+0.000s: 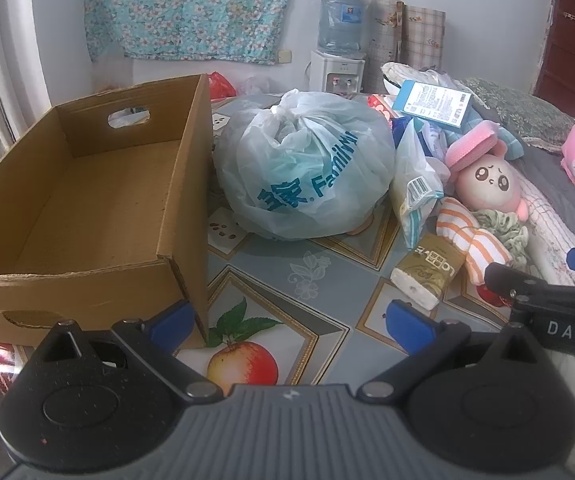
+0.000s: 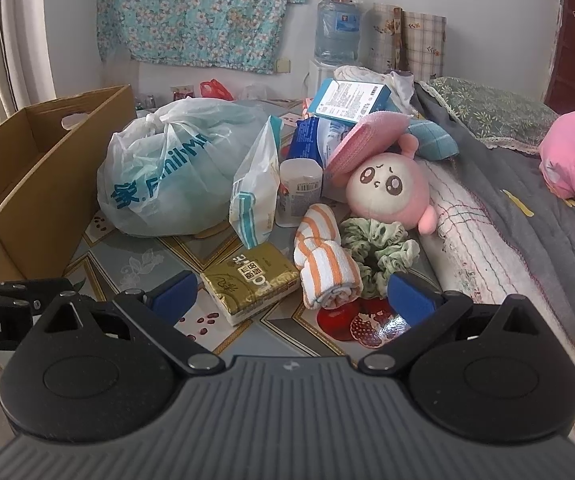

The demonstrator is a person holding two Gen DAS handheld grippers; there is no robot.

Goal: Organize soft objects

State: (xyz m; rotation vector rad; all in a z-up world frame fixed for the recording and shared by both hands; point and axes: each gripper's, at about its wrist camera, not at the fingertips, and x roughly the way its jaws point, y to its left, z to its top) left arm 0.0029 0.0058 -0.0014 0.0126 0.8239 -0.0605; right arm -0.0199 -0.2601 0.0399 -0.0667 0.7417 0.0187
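An empty cardboard box (image 1: 99, 200) (image 2: 19, 184) stands at the left of the patterned table. To its right lies a tied plastic bag (image 1: 303, 168) (image 2: 175, 176). Further right are a pink plush toy (image 1: 487, 180) (image 2: 387, 188), an orange-striped rolled towel (image 1: 471, 240) (image 2: 325, 260), a green scrunchie (image 1: 505, 228) (image 2: 383, 248) and a gold tissue pack (image 1: 427, 276) (image 2: 253, 280). My left gripper (image 1: 291, 320) is open over the table by the box's near corner. My right gripper (image 2: 291, 296) is open, just short of the towel and tissue pack.
A bagged pack (image 2: 257, 196), a white jar (image 2: 301, 188) and a blue box (image 2: 351, 100) crowd the back of the pile. A bed with a grey quilt (image 2: 527, 200) borders the table on the right. A water dispenser (image 1: 339, 40) stands at the far wall.
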